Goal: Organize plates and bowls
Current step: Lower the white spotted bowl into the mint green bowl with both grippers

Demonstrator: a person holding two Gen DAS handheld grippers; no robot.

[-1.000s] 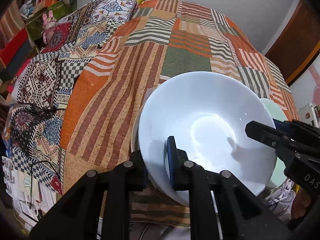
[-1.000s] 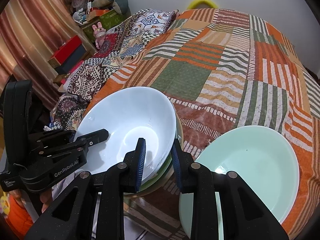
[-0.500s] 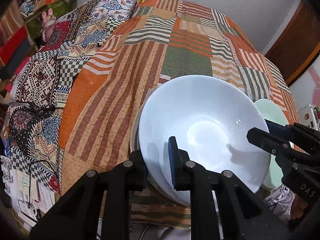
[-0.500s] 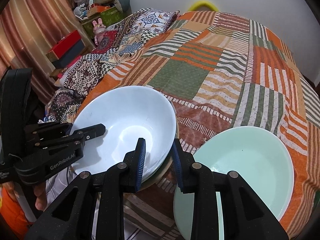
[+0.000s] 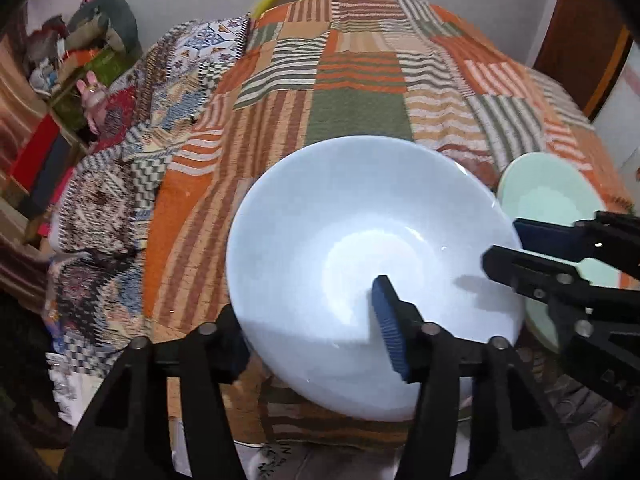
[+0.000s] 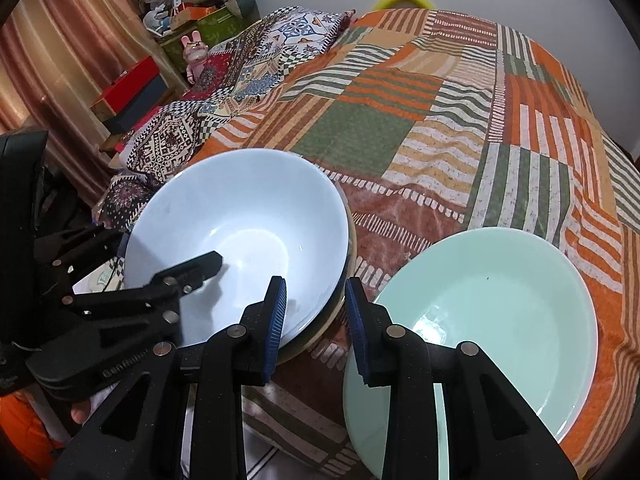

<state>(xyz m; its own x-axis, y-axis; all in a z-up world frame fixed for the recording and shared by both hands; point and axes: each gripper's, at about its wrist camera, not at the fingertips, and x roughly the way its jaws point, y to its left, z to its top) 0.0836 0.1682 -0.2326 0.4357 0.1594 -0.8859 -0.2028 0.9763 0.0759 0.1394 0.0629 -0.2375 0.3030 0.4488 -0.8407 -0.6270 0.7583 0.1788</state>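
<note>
A white bowl (image 5: 372,240) sits on a stack of other dishes at the near edge of the patchwork bedspread; it also shows in the right wrist view (image 6: 240,220). My left gripper (image 5: 312,340) is open, its jaws straddling the bowl's near rim, one pad inside the bowl. My right gripper (image 6: 316,320) is open, its jaws straddling the bowl's right rim. A pale green plate (image 6: 492,312) lies to the right of the bowl, also in the left wrist view (image 5: 552,196). The stack under the bowl is mostly hidden.
The patchwork bedspread (image 6: 420,120) stretches away behind the dishes. A second patterned blanket (image 5: 120,184) is bunched at the left. Boxes, a red case and a pink toy rabbit (image 6: 194,54) stand beyond the left side.
My left gripper has opened wider on the bowl's rim and the bowl now looks more level. The right gripper's jaws have spread a little.
</note>
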